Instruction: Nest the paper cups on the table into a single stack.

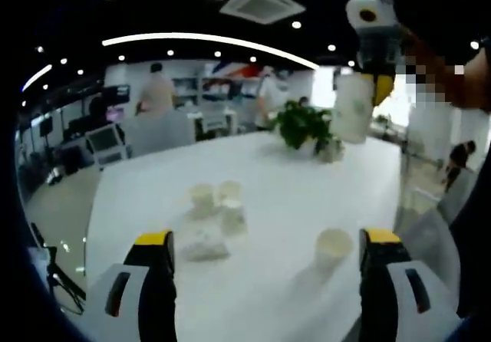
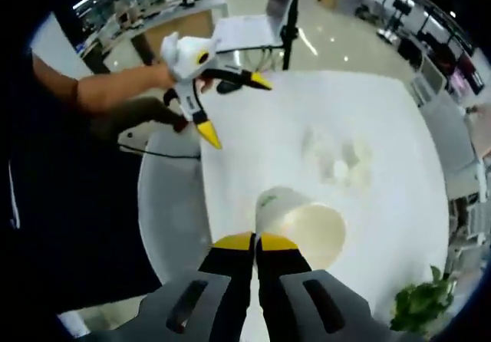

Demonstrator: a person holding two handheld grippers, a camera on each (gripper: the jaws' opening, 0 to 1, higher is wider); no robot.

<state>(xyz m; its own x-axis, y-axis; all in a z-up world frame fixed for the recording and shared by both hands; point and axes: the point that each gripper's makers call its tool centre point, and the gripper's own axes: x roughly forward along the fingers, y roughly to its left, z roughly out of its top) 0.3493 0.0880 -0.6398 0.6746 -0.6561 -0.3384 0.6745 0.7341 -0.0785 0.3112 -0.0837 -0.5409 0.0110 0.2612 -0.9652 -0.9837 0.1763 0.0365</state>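
Observation:
My right gripper (image 2: 255, 242) is shut on the rim of a white paper cup (image 2: 303, 223), held in the air above the white table (image 2: 253, 150). In the left gripper view that cup (image 1: 353, 108) hangs at the upper right under the right gripper (image 1: 370, 77). My left gripper (image 1: 266, 242) is open, its jaws wide apart and nothing between them. A lone upright cup (image 1: 334, 246) stands just inside its right jaw. A cluster of several cups (image 1: 219, 204) sits further out, one lying down (image 1: 203, 244). The right gripper view has the left gripper (image 2: 234, 108) open over the table's edge and the cluster (image 2: 337, 162).
A potted green plant (image 1: 303, 123) stands at the table's far side, also at the plant (image 2: 418, 304). A person's arm (image 2: 107, 89) holds the left gripper. People and desks with monitors (image 1: 103, 139) lie beyond the table. A laptop (image 2: 280, 4) sits on another table.

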